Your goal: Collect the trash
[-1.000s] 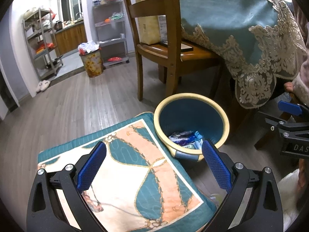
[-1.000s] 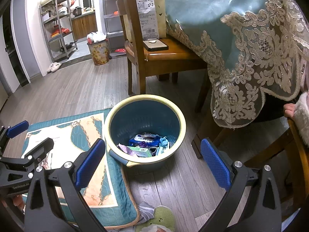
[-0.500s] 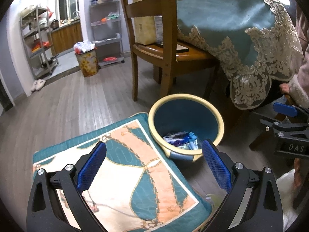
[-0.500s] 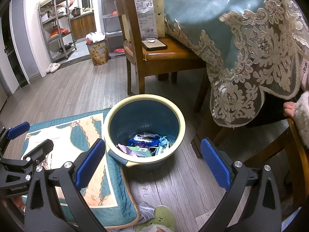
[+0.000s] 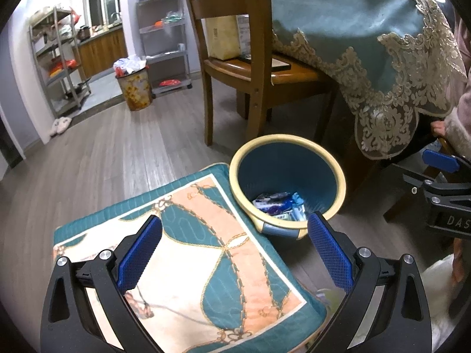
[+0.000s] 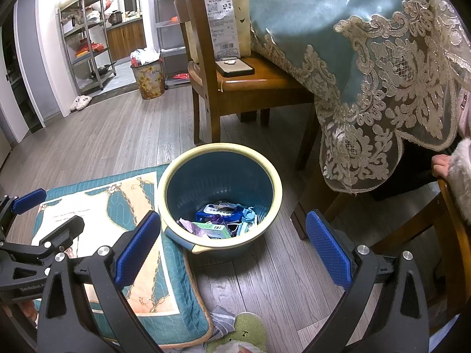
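Two tongs, left [image 5: 232, 250] and right [image 6: 232, 244], gape empty above one bin [image 6: 219, 147] of wrappers [image 6: 219, 219].

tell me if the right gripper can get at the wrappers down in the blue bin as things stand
Probably yes: the right gripper is open and empty above the blue bin, whose mouth is uncovered, though the wrappers lie deep at the bottom.

Receipt on bag: a white printed slip [image 6: 222, 33] is stuck to the pale bag [image 6: 241, 17] on the chair seat; "3.5" reads at its upper right, above a barcode near its lower edge; the other lines are too small to read.
Right gripper body: white letters "DAS" [image 5: 457, 221] show at the frame's right edge, the word cut off.
Left gripper body: faint lettering [image 6: 32, 287] beginning "Senkobot", uncertain.
Bin wrappers: print on the packets [image 6: 219, 212] is illegible.
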### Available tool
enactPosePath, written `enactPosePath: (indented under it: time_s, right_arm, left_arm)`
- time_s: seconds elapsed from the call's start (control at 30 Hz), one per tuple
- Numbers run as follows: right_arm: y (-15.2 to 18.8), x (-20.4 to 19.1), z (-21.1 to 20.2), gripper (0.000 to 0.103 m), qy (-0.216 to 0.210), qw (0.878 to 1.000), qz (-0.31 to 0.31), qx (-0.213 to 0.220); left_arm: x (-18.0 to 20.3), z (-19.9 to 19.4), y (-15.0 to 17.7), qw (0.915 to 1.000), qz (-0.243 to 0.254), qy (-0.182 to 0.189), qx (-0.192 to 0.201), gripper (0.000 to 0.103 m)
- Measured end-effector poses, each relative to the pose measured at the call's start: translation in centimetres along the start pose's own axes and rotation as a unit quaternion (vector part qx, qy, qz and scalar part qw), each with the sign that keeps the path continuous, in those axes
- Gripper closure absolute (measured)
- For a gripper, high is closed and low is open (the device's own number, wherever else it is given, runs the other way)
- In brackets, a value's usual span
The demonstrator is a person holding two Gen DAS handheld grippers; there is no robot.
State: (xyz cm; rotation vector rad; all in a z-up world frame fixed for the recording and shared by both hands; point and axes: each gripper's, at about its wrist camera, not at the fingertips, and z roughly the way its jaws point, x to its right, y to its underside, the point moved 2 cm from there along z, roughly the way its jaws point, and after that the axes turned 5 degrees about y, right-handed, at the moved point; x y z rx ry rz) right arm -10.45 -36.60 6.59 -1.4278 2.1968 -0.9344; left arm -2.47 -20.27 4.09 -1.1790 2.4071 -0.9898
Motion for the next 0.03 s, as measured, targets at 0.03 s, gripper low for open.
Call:
enactPosePath:
  time_s: [0.03]
  right_arm:
    - [-0.02, -0.03, -0.01, 0.006, 0.0, 1.0, 0.0, 0.0]
  left_arm:
    - [-0.04, -0.02, -0.01, 1.0, 0.0, 0.0, 0.0, 0.005]
